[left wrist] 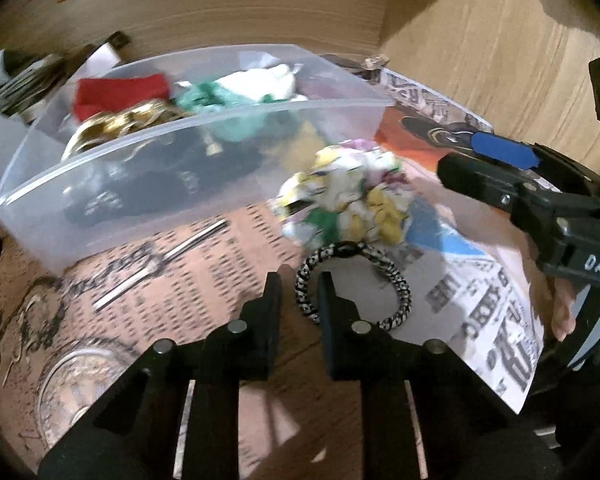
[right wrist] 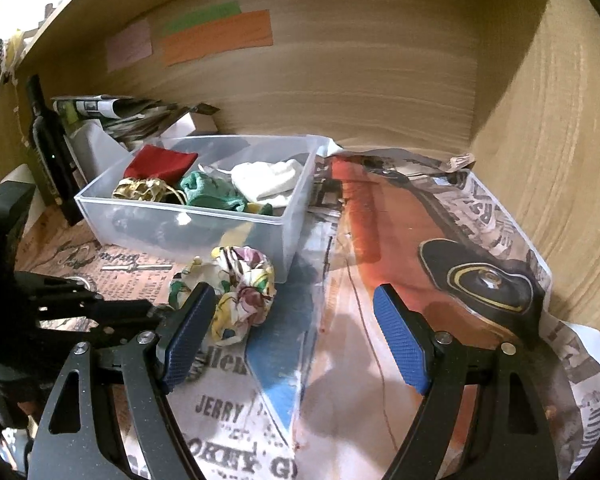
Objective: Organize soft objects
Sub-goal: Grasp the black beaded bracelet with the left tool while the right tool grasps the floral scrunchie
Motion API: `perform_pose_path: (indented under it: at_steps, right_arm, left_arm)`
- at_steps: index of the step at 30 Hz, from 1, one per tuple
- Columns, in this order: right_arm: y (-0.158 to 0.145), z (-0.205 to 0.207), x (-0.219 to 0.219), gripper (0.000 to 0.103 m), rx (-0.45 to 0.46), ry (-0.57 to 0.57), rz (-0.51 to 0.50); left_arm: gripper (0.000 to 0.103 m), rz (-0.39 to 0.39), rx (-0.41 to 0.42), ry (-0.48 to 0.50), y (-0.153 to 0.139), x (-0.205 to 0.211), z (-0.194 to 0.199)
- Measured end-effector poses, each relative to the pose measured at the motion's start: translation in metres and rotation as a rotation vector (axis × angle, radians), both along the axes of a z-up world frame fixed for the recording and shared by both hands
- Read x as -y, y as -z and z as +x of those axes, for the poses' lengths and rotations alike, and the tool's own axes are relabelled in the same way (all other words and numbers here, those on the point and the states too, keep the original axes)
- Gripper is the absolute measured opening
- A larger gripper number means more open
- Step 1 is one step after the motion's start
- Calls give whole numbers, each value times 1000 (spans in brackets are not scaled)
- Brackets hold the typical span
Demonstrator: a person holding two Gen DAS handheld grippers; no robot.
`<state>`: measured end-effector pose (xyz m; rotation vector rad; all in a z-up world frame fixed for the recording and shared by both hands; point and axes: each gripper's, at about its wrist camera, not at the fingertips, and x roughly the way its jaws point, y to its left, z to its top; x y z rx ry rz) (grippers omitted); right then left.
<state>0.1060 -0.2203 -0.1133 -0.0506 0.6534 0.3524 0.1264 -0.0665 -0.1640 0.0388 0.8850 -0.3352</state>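
Observation:
A clear plastic bin holds soft items: a red cloth, a gold scrunchie, a green cloth and a white cloth. A floral scrunchie lies on the newspaper in front of the bin. A black-and-white hair tie lies just before it. My left gripper has its jaws narrowly apart around the hair tie's left side. My right gripper is open wide and empty, right of the floral scrunchie; it also shows in the left wrist view.
Newspaper sheets cover the shelf floor. Wooden walls close the back and right side. A dark bottle and stacked papers stand behind the bin at left. A metal rod lies on the paper.

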Motion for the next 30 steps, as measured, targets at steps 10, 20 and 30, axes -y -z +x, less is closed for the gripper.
perform_pose_path:
  at_steps: [10,20,30]
  right_arm:
    - [7,8,-30,79,-43,-85,-35]
    - [34,24,-60,81,-148,-172,-101]
    - [38,25,-57,23,-166,-196,-74]
  left_arm:
    - [17,33,-10,-135,0,-71,-14]
    - [18,68,7,-121,4,-60,0]
    - [6,15,26,-153,0,-69,-4]
